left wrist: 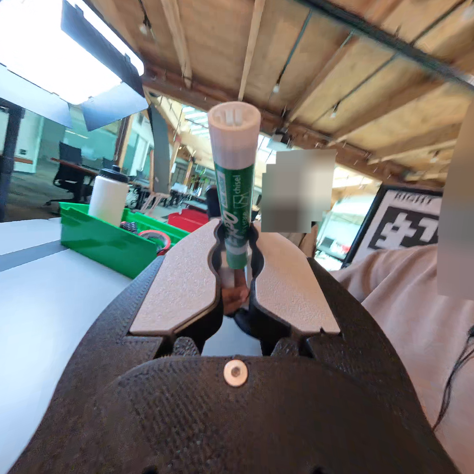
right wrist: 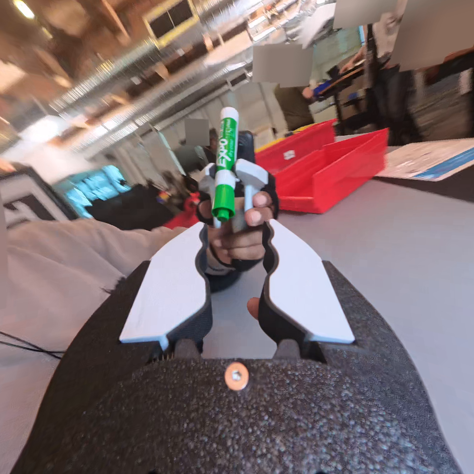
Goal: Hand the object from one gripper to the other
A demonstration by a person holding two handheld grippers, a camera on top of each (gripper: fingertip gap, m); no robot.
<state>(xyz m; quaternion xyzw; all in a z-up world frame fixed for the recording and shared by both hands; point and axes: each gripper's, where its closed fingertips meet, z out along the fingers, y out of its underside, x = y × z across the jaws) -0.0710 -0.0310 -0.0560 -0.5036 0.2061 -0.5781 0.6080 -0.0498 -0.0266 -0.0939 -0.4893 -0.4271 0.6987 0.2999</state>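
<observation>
A green marker point(left wrist: 234, 195) with a white end stands upright, clamped between the fingertips of my left gripper point(left wrist: 235, 232). In the right wrist view the same marker point(right wrist: 225, 164) shows straight ahead, held by the left gripper point(right wrist: 225, 177), its green cap pointing toward the camera. My right gripper point(right wrist: 234, 230) is open and empty, its fingers point(right wrist: 179, 269) spread a little short of the marker's cap. A gloved hand point(right wrist: 238, 241) holds the left gripper below the marker.
A green bin point(left wrist: 107, 243) with a white bottle point(left wrist: 109, 197) and tape rolls stands on the grey table point(left wrist: 38, 295) at left. Red bins point(right wrist: 325, 169) lie on the table at right. A beige sleeve point(right wrist: 64, 256) crosses the left side. People stand in the background. The tips of one gripper are about 5 cm away from the tips of the other.
</observation>
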